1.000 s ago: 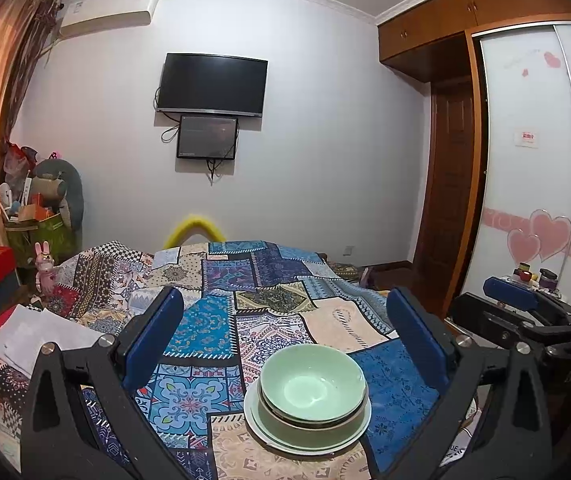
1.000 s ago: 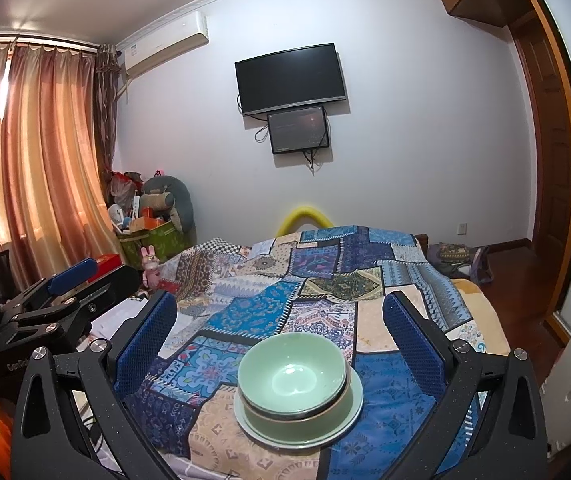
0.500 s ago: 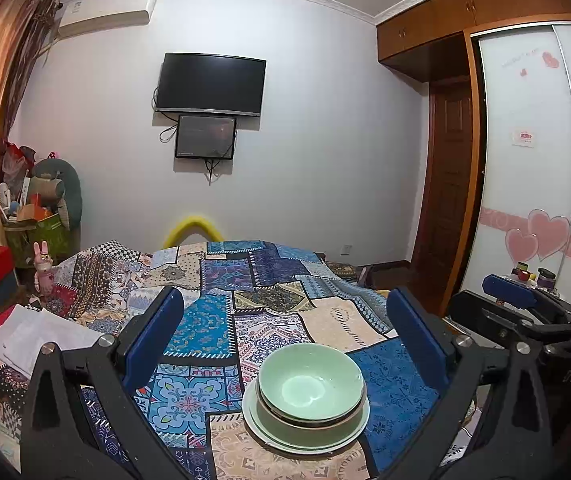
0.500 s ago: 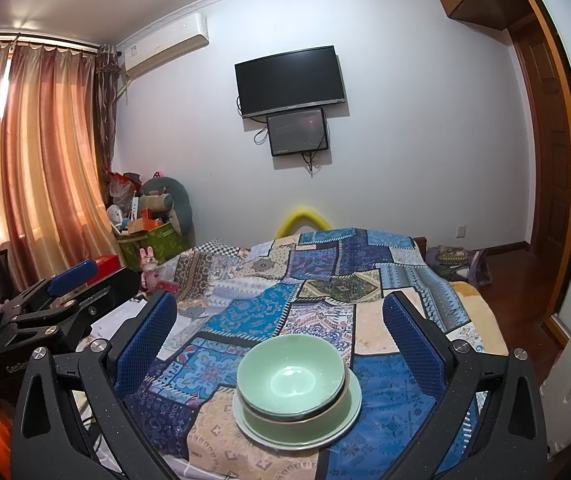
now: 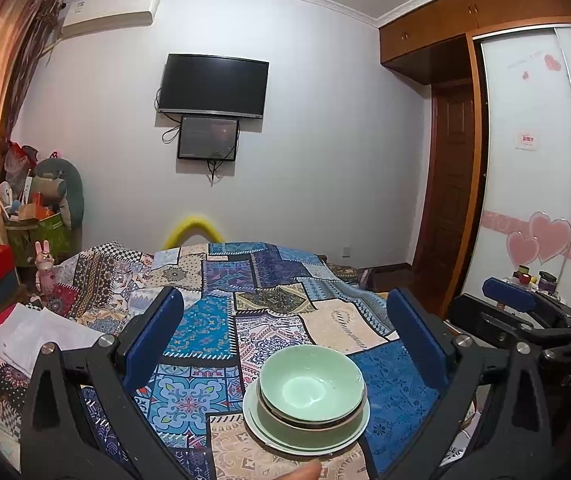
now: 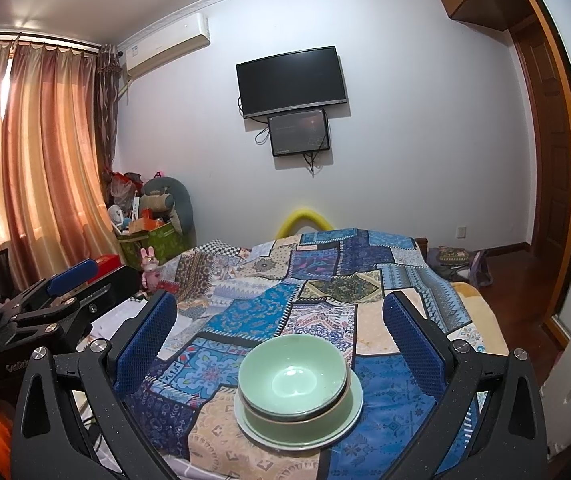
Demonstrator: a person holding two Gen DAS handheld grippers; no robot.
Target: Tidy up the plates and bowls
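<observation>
A pale green bowl (image 5: 311,384) sits nested in a wider green bowl (image 5: 277,420) on a pale green plate (image 5: 257,428), stacked near the front edge of a patchwork bedspread (image 5: 213,320). The same stack shows in the right wrist view: the top bowl (image 6: 292,376) on the plate (image 6: 349,420). My left gripper (image 5: 285,340) is open and empty, raised behind the stack. My right gripper (image 6: 279,340) is open and empty, also above the stack. The right gripper's body shows at the right of the left wrist view (image 5: 525,320); the left one shows at the left of the right wrist view (image 6: 45,312).
White papers (image 5: 37,336) lie on the bed's left side. A cluttered corner with a green box (image 6: 153,240), a pink rabbit toy (image 6: 149,264) and curtains (image 6: 33,160) stands at the left. A wardrobe (image 5: 533,168) and a door (image 5: 449,192) are on the right.
Both views have shifted only slightly; the stack sits a touch lower and nearer in the frames. A fingertip now shows at the bottom edge of the left wrist view.
</observation>
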